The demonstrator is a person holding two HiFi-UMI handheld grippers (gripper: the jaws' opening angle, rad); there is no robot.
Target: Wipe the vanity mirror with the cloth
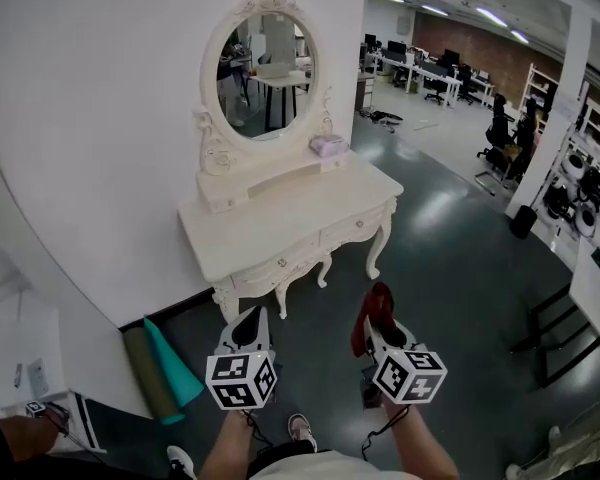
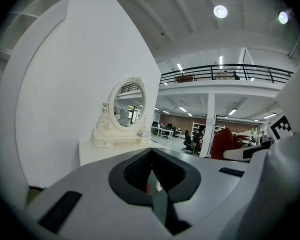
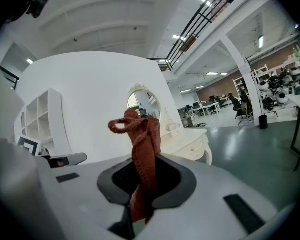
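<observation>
Approach step: right tongs (image 1: 373,330) clamped on cloth (image 1: 380,303), left tongs (image 1: 248,328) closed and empty, both well short of vanity mirror (image 1: 266,73); next, raise cloth to it

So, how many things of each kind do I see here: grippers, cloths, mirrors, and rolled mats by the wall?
Grippers: 2, left gripper and right gripper
Red cloth: 1
Oval vanity mirror: 1
Rolled mats: 2, olive mat, teal mat
Total: 6

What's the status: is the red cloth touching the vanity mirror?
Apart. The head view shows the cloth clamped in the right gripper out over the floor, with the dresser top between it and the mirror.
</observation>
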